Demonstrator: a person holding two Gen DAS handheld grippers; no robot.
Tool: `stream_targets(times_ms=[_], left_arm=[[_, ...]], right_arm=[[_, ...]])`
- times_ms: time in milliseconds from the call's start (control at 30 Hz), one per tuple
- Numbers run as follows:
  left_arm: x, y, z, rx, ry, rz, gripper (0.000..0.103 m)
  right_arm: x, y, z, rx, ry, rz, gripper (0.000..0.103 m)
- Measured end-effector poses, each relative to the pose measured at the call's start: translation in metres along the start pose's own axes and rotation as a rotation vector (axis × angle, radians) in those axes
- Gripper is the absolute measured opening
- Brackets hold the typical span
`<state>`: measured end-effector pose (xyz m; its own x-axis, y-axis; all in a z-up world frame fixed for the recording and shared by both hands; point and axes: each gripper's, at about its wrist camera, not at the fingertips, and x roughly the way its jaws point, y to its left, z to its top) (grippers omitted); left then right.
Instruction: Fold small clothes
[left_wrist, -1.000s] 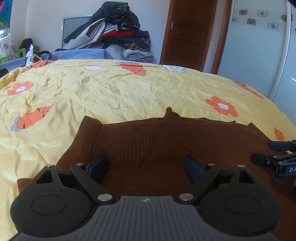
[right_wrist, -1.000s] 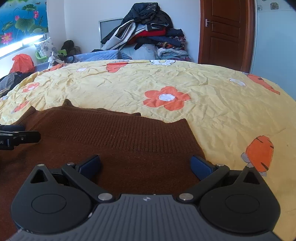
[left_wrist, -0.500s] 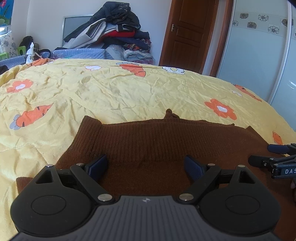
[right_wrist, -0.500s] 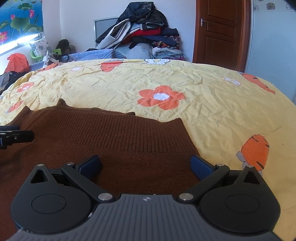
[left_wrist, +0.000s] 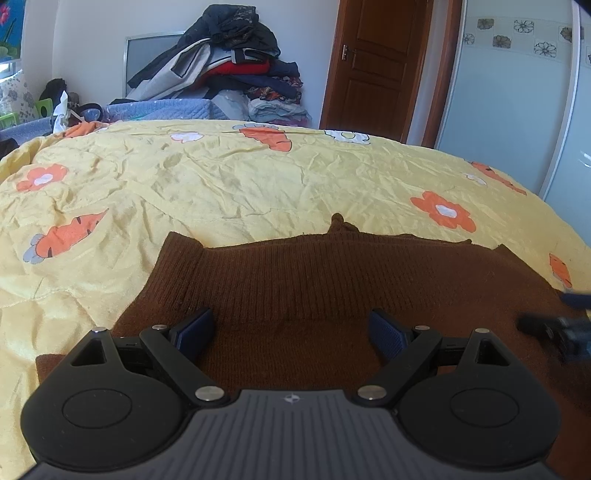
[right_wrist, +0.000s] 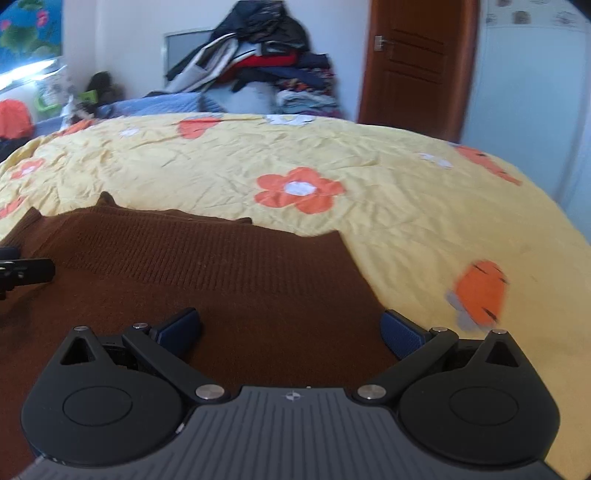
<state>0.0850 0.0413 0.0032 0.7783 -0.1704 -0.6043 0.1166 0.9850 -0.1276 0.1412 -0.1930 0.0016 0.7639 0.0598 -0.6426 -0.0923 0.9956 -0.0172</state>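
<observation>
While a brown sweater (left_wrist: 314, 295) is lying flat on the bed (left_wrist: 221, 184) near its front edge, the left gripper (left_wrist: 291, 328) and right gripper (right_wrist: 291, 328) are hovering over it, fingers spread wide and holding nothing. A fold appears to be starting; the next move likely calls for pinching the near cloth on both sides. Its ribbed band is facing the far edge, its long axis seemingly running across the bed.
</observation>
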Motion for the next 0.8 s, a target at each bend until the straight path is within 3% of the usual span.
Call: stream_targets(times_ms=[133,167,233,267,400,467,500,567,700,800], left_arm=[[0.000,-0.002,0.000,0.004,0.003,0.001,0.092],[-0.002,-0.004,0.000,0.012,0.002,0.019,0.092],[-0.019,-0.010,-0.003,0.028,0.008,0.122,0.092],[-0.034,-0.011,-0.007,0.027,0.015,0.114,0.092],[-0.098,-0.009,-0.039,0.044,-0.015,-0.099,0.098],[-0.102,-0.013,-0.057,0.100,0.044,-0.067,0.097],[-0.105,-0.013,-0.064,0.116,0.047,-0.032,0.097],[-0.119,-0.006,-0.074,0.121,0.018,0.005,0.097],[-0.145,0.033,-0.081,-0.074,0.010,0.038,0.097],[-0.144,0.056,-0.090,-0.200,0.076,0.048,0.096]], right_arm=[[-0.005,-0.018,-0.010,0.080,-0.007,0.045,0.103],[-0.004,-0.019,-0.009,0.082,-0.001,0.044,0.103],[-0.011,-0.017,-0.008,0.066,0.004,0.005,0.103],[-0.022,-0.018,-0.010,0.071,-0.004,-0.012,0.103],[-0.067,-0.032,-0.041,0.074,-0.066,0.044,0.103],[-0.061,-0.036,-0.060,0.050,0.023,0.021,0.103],[-0.071,-0.041,-0.065,0.077,-0.015,0.040,0.103],[-0.087,-0.055,-0.065,0.142,0.003,0.060,0.103],[-0.113,-0.086,-0.076,0.256,-0.019,0.078,0.103],[-0.108,-0.097,-0.081,0.331,0.027,0.187,0.098]])
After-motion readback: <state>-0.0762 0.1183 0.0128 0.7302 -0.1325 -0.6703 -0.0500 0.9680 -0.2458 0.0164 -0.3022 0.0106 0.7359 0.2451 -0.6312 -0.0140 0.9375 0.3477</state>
